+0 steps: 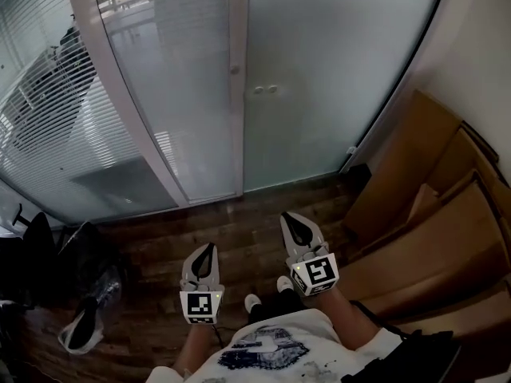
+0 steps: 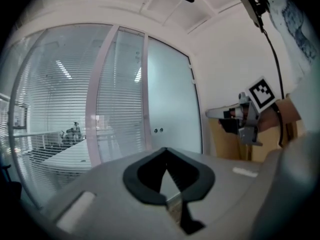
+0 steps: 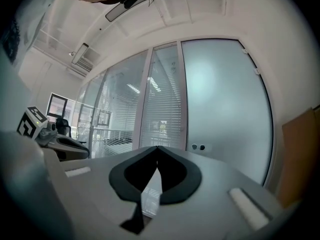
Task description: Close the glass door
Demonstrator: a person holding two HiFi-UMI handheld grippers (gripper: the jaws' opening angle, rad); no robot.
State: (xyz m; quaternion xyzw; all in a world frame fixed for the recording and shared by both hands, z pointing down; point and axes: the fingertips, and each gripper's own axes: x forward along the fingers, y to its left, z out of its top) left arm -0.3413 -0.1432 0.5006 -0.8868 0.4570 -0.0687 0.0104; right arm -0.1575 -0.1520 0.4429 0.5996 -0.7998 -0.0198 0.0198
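Left gripper (image 1: pixel 208 248) and right gripper (image 1: pixel 292 219), both closed and empty, hang short of the glass door (image 1: pixel 327 78) straight ahead. A steady push beside its round fittings (image 1: pixel 264 90) should seat it best.

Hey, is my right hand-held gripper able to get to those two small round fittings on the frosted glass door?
Probably yes. The right hand-held gripper, shut and empty, faces the frosted glass door across open wooden floor, apart from the round fittings; the cardboard sheets lean off to the right.
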